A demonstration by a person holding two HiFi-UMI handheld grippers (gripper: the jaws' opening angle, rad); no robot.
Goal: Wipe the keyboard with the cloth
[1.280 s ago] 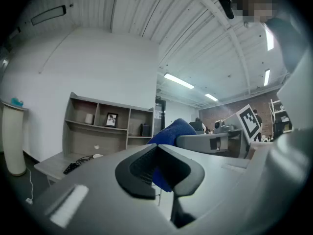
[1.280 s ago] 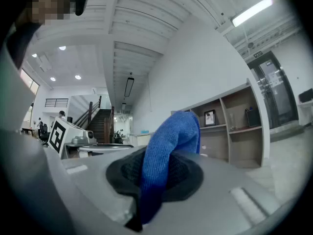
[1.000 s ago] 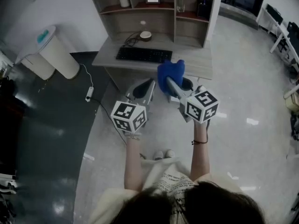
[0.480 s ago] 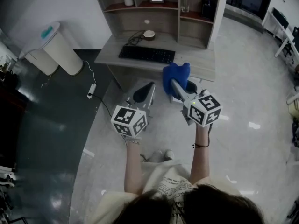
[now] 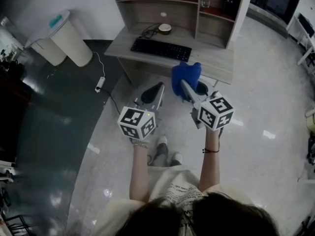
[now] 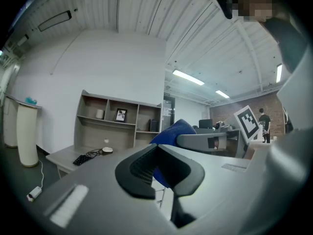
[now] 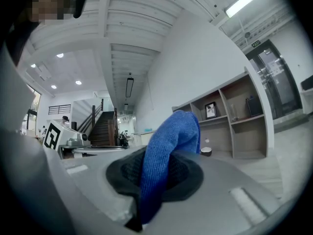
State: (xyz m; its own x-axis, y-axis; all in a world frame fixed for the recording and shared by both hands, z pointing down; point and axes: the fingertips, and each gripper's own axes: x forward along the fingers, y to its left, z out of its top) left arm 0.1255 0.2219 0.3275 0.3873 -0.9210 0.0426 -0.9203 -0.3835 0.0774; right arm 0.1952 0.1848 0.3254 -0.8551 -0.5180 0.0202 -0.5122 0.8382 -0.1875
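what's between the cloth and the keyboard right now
Nothing visible. The right gripper holds the blue cloth in the air, short of the desk, and only bare desktop lies in front of the keyboard. The cable and small round dish sit behind the keyboard, out of the path.

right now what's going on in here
A person stands a little back from the desk with tongs in each hand. The right tongs are shut on a blue cloth. The left tongs are shut with nothing in them. The keyboard lies on the desk, out of reach, so no wiping has begun.
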